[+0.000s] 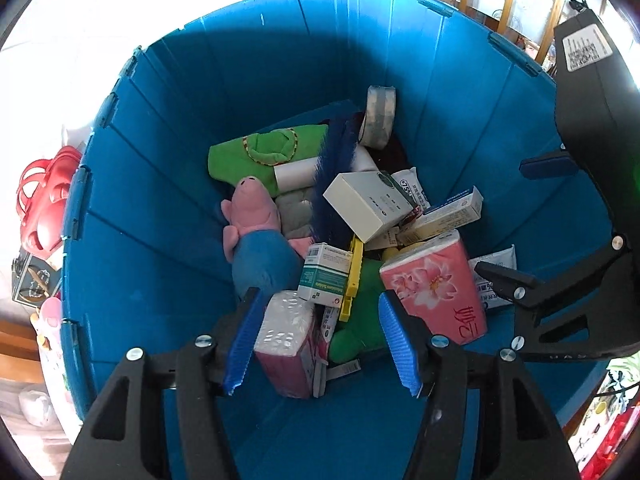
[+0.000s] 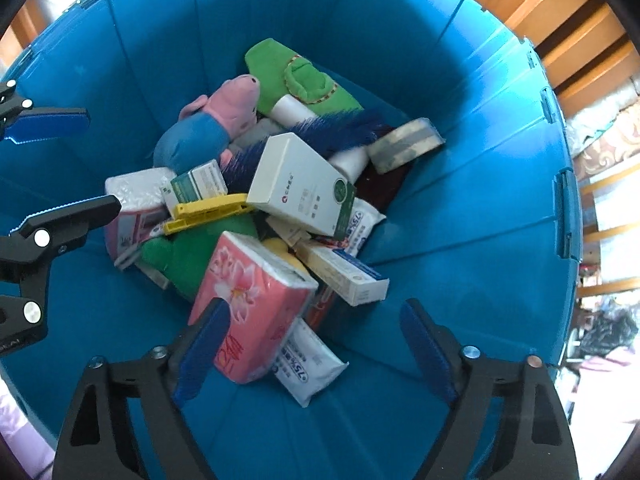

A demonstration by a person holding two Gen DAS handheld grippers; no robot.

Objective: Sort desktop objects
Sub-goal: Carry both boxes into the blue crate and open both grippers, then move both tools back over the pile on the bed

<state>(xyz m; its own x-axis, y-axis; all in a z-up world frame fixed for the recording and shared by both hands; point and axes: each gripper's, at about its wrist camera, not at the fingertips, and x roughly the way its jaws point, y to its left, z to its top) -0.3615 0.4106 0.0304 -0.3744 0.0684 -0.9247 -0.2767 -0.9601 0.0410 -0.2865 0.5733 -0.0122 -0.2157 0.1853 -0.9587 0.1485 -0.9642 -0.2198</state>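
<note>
A deep blue bin (image 1: 168, 184) holds a pile of objects: a pink tissue pack (image 1: 436, 284), a pink and blue pig plush (image 1: 256, 228), a white box (image 1: 364, 204), a tape roll (image 1: 378, 118), a green plush (image 1: 256, 152) and a yellow clip (image 1: 352, 280). My left gripper (image 1: 320, 344) is open, above a second tissue pack (image 1: 286, 340). My right gripper (image 2: 316, 352) is open over the pink tissue pack (image 2: 256, 304) and a wet-wipe pack (image 2: 308, 364). Both grippers are empty. The bin (image 2: 460, 160) fills the right wrist view.
A red basket (image 1: 44, 200) and small items sit outside the bin at the left. Wooden furniture (image 2: 576, 40) stands beyond the bin's right rim. The right gripper's body (image 1: 580, 184) hangs inside the bin's right side; the left gripper's fingers (image 2: 52, 124) show at the left.
</note>
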